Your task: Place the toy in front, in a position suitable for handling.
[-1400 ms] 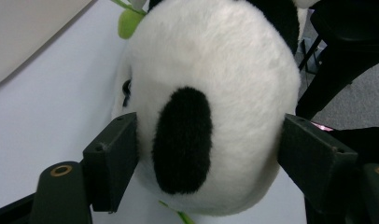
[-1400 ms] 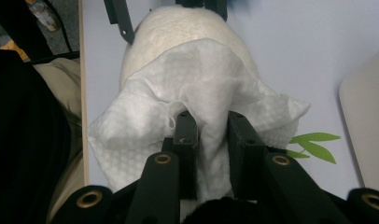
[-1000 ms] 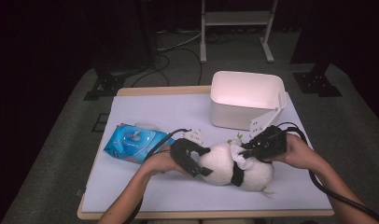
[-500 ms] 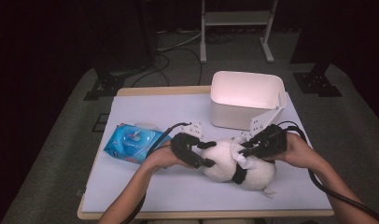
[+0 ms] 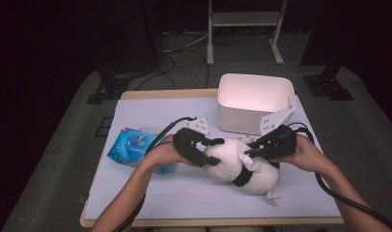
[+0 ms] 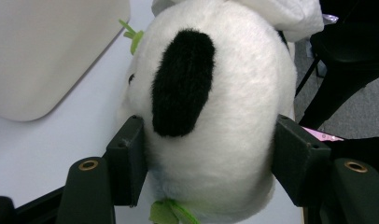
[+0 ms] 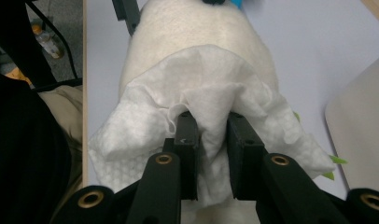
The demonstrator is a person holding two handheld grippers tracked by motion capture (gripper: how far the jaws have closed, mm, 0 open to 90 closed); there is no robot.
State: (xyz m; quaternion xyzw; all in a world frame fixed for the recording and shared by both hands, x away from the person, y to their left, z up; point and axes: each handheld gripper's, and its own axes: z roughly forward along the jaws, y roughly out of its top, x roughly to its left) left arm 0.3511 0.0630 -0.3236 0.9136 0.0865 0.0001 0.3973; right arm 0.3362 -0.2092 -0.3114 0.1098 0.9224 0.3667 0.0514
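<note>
Pale table, dark room, grey carpet around. White bin far right, blue wipes pack left. Plush panda centre-near. Left gripper just closed, clamping panda's head. Right gripper pinches white wipe over panda.

Plush toy: white, black patches, green tags. Wipe: white, embossed. Wipe pack: blue. Bin: cream-white. Surface: pale lilac-grey. Claws: black.
</note>
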